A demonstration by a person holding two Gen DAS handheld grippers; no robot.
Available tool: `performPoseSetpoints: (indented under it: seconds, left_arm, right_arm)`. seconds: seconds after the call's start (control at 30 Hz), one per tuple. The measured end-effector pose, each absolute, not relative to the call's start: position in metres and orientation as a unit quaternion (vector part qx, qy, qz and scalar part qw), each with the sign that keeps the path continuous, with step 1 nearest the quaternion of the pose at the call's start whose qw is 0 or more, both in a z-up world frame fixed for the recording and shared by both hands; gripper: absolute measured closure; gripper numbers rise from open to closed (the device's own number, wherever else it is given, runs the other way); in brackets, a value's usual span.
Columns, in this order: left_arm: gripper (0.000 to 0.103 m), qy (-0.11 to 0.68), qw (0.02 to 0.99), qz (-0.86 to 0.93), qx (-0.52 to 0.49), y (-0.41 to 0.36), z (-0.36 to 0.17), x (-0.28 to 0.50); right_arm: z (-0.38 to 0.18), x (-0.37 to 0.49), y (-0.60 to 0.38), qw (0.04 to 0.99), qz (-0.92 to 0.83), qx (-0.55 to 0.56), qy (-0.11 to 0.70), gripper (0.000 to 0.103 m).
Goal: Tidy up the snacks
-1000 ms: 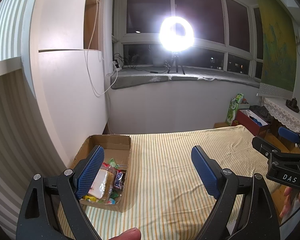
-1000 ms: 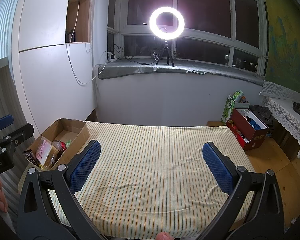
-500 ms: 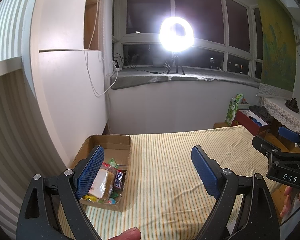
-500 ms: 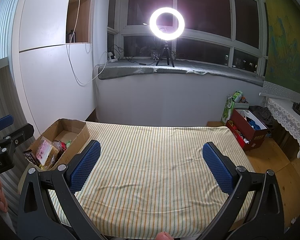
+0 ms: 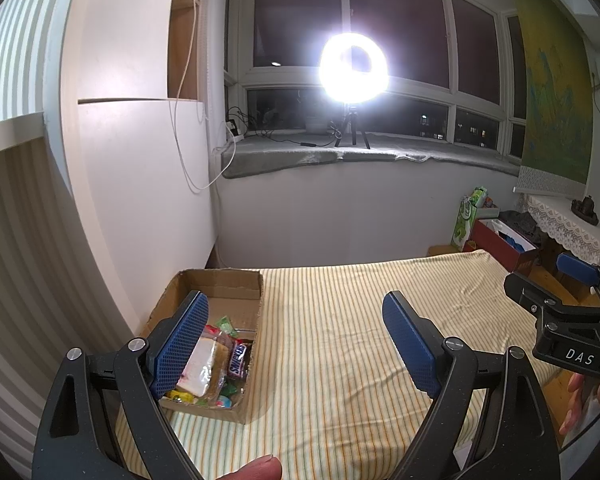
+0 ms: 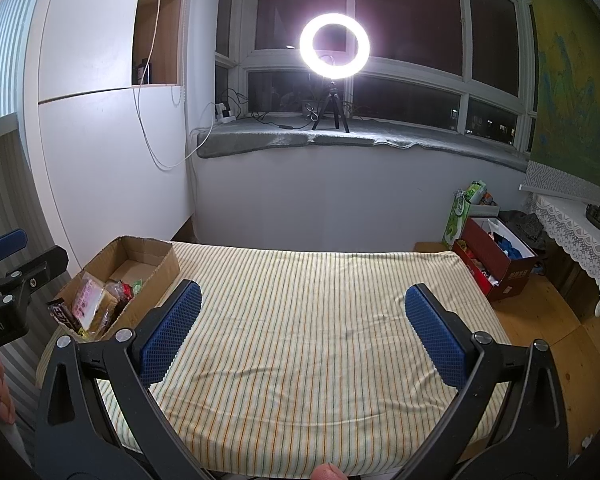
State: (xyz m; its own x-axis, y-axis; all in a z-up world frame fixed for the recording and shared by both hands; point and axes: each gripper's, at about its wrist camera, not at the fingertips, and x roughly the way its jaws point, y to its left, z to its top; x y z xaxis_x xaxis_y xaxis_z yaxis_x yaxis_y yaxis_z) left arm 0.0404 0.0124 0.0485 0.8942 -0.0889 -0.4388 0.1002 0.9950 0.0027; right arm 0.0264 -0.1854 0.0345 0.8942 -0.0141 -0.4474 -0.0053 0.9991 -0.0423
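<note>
**Snacks gathered in the box, both claws empty**

The cream bedcover with thin green and orange stripes (image 6: 320,344) lies bare across its whole visible spread; no loose snack shows on it. At its far left corner sits the open brown cardboard box (image 5: 220,284), and the snacks are piled in its near end: a large clear-wrapped pale cake slice (image 5: 204,364), a dark chocolate bar (image 5: 239,360) beside it, and small green and bright-coloured sweets (image 5: 224,390) around them. Judging by this, the gathering looks finished or close to it, though the box's near wall may hide more.

The left gripper (image 5: 296,344) hovers with jaws spread wide, holding nothing. The right gripper (image 6: 300,332) is likewise wide apart over bare cover, touching nothing.
</note>
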Motion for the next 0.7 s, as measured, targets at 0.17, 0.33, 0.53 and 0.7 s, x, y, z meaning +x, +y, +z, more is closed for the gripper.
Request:
performPoseSetpoints:
  seconds: [0.17,0.33,0.53,0.7]
  left_arm:
    - [0.014,0.225,0.973,-0.049,0.013,0.0113,0.0487,0.0393]
    - [0.014,0.225,0.973,-0.050,0.014,0.0111,0.0487,0.0393]
    - [0.014,0.226,0.973,-0.050,0.014,0.0103,0.0486,0.0389]
    - [0.014,0.229,0.972,-0.056,0.011,0.0087,0.0482,0.0396]
  right_arm:
    - [0.0345,0.0266,-0.1857,0.973,-0.002,-0.022,0.230,0.000]
    - [0.0345,0.0264,-0.1854,0.973,-0.002,-0.022,0.230,0.000]
    - [0.0343,0.0261,-0.1845,0.973,-0.003,-0.022,0.231,0.000]
    - [0.0331,0.0267,-0.1852,0.973,-0.003,-0.022,0.231,0.000]
